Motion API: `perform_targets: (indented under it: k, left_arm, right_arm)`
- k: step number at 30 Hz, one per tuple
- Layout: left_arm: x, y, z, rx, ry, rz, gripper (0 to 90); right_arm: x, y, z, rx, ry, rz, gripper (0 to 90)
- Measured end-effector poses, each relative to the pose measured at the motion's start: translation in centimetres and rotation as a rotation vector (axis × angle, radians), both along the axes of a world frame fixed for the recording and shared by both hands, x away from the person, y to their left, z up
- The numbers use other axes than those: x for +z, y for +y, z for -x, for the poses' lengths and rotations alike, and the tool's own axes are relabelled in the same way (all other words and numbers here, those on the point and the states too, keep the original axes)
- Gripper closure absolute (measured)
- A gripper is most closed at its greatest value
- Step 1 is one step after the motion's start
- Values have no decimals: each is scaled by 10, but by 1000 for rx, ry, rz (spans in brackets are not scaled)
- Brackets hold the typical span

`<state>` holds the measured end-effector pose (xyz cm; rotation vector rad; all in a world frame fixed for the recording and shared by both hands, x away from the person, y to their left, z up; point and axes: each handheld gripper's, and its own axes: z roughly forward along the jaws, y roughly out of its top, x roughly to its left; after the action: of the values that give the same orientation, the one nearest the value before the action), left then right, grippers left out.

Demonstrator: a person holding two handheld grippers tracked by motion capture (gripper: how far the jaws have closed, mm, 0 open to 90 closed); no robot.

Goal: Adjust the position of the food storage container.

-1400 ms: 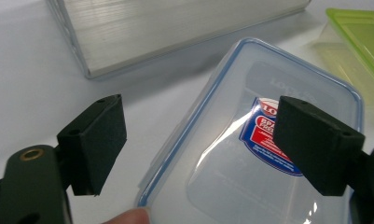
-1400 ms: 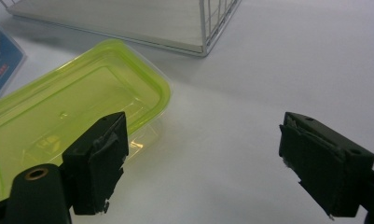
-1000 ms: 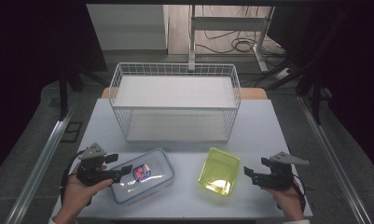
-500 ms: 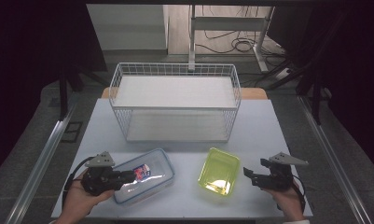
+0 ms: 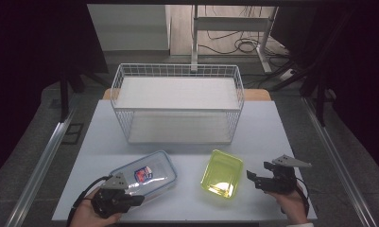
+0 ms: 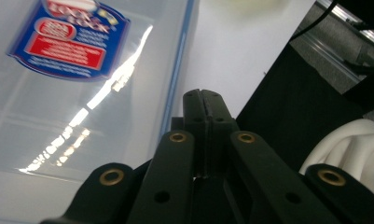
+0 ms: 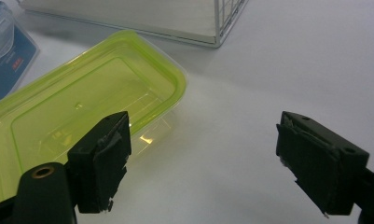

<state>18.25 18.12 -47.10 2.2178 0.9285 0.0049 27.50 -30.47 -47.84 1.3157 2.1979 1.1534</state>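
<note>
A clear lidded container [image 5: 142,177] with a blue label lies at the front left of the white table [image 5: 272,137]. My left gripper [image 5: 138,200] sits at the container's near edge by the table's front rim. In the left gripper view its jaws [image 6: 203,100] are pressed together with nothing between them, over the lid [image 6: 68,93] beside its blue rim. A yellow-green open container [image 5: 221,173] lies front centre. My right gripper [image 5: 251,177] is just right of it, open; its pads [image 7: 105,144] flank bare table beside the yellow-green container [image 7: 91,112].
A white wire basket [image 5: 177,101] with a flat white bottom stands at the back middle of the table; its corner [image 7: 217,28] lies beyond the yellow-green container. The table's front edge is right by both hands. Dark floor and metal rails flank the table.
My left gripper has drawn back toward the table's front edge, along the clear container's near side. The right gripper has barely moved.
</note>
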Motion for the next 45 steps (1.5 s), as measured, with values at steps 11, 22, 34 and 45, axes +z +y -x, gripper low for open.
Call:
perform_targets:
  k: [11,22,34,45]
  left_arm:
    - [-19,-10,1,-21,35,-97,900]
    - [-19,-2,-3,1,31,-94,900]
    - [-23,22,-18,92,5,-108,900]
    - [-29,34,-28,133,10,-107,900]
  right_arm:
    - [2,0,0,8,0,-31,181]
    - [8,-2,3,16,-7,-109,182]
    - [12,4,5,26,-9,-102,182]
    - [13,8,5,41,-8,-99,182]
